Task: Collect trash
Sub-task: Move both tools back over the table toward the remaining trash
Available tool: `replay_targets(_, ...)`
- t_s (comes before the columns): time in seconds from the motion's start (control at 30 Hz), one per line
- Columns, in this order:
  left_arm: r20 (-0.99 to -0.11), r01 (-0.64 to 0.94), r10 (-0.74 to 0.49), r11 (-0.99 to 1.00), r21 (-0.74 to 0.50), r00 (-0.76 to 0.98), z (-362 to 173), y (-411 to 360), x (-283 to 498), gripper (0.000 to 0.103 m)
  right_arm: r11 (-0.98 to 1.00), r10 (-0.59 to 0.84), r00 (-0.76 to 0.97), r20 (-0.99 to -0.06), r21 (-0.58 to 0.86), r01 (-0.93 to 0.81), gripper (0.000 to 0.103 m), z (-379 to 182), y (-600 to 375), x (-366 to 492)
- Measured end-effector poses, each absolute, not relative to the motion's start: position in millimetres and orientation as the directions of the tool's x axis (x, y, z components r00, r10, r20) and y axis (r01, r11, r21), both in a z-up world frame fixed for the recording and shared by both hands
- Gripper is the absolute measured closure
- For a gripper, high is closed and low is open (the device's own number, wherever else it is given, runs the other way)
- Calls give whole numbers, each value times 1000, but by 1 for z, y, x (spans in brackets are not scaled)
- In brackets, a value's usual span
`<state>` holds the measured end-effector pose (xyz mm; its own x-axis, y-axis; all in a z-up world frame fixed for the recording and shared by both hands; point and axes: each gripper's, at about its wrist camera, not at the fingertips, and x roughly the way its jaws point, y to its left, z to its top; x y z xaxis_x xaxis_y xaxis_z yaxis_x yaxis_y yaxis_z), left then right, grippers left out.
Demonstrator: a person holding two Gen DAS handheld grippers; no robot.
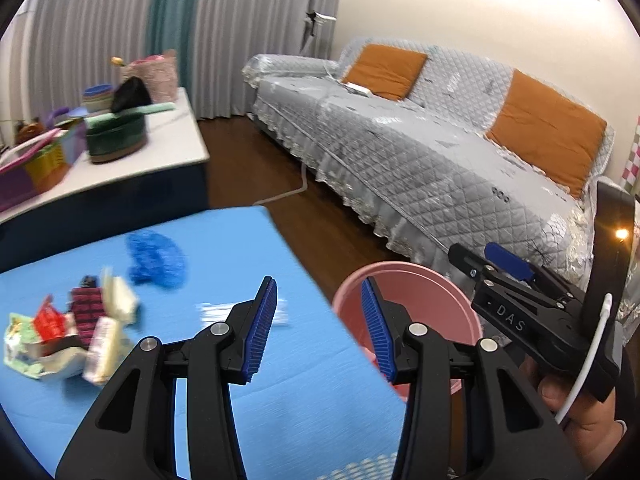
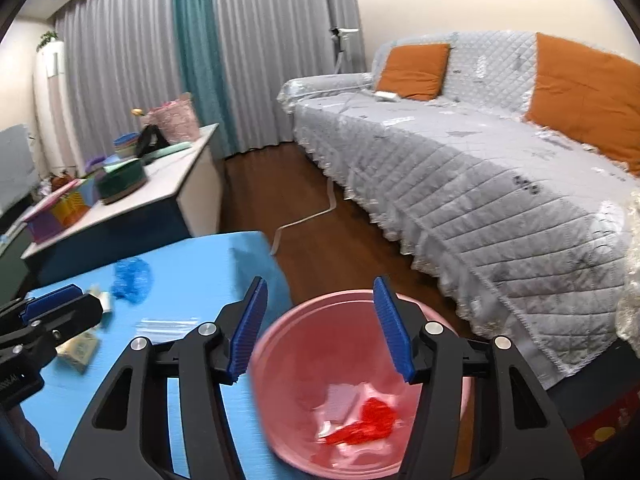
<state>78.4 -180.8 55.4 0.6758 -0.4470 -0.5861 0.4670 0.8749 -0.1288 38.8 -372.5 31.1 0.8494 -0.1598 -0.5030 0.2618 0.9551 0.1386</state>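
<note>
A pink bin [image 2: 288, 380] stands on the floor beside the blue table [image 2: 192, 272]; red and white scraps [image 2: 360, 420] lie in it. My right gripper [image 2: 320, 324] is open and empty right above the bin. My left gripper [image 1: 320, 328] is open and empty over the table's right edge, with the pink bin [image 1: 424, 292] behind it. On the table lie a pile of wrappers [image 1: 72, 336], a crumpled blue plastic piece [image 1: 156, 258] and a clear wrapper [image 1: 212, 312]. The right gripper also shows in the left wrist view [image 1: 496, 272].
A grey quilted sofa [image 2: 460, 184] with orange cushions runs along the right. A white side table [image 1: 132, 160] with baskets and a green pot stands behind the blue table. A white cable [image 2: 316, 212] lies on the brown floor between them.
</note>
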Motion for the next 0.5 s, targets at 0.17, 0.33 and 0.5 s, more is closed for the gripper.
replay_targets(0.17,-551,398,-389,911,-111,738,77,-125,82,59,966,-121,862,-492,140,215,48,34,-343,47)
replay_targets(0.33,-524,297,-286,953,-66,802,90,-62,91,59,972,-58,860,-506,168,165,48,31,-318,62)
replay_targets(0.5,-541,110,-162,986,-128,825,71,8,101,59,975,-2,840,-543,187,123,48,16,-292,82)
